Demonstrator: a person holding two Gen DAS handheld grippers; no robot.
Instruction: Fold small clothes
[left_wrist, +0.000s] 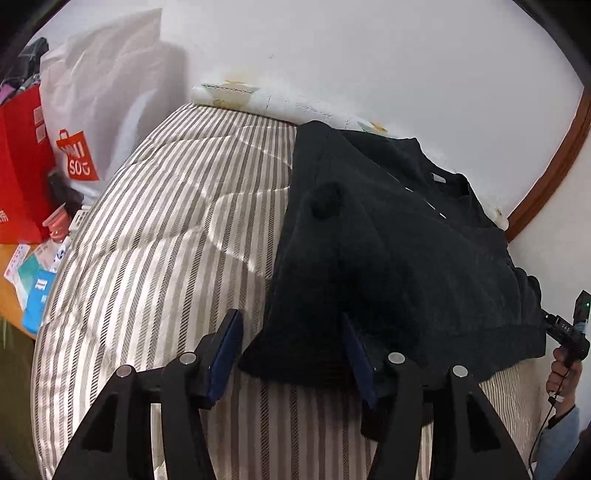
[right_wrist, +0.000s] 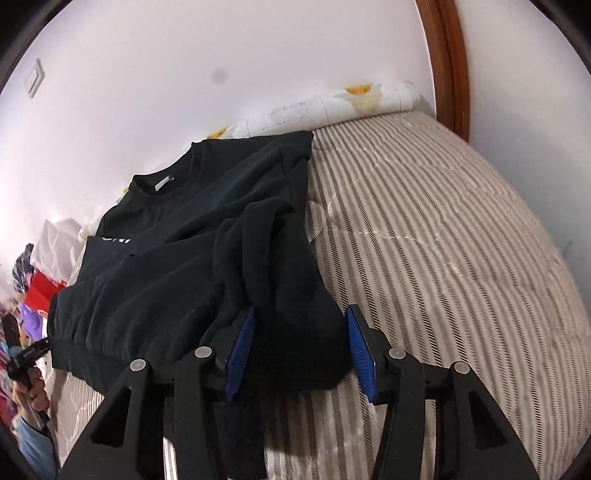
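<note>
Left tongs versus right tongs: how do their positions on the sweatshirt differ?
The left tongs straddle a sleeve cuff at the black sweatshirt's left hem corner; the right tongs straddle bunched sleeve fabric at its right hem corner. Left pads look dark navy, right pads brighter blue. Both stand open above the striped bed cover.

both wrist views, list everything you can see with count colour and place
sweatshirt: 1, black, on the bed, sleeves folded in over the body
bed cover: 1, beige and white stripes, under the sweatshirt
pillow: 1, white with yellow print, against the wall
shopping bags: 2, one red and one white, left of the bed
wooden frame: 1, brown, by the wall
left gripper: 1, black with blue pads, open around the sweatshirt's near corner
right gripper: 1, black with blue pads, open around a fold
</note>
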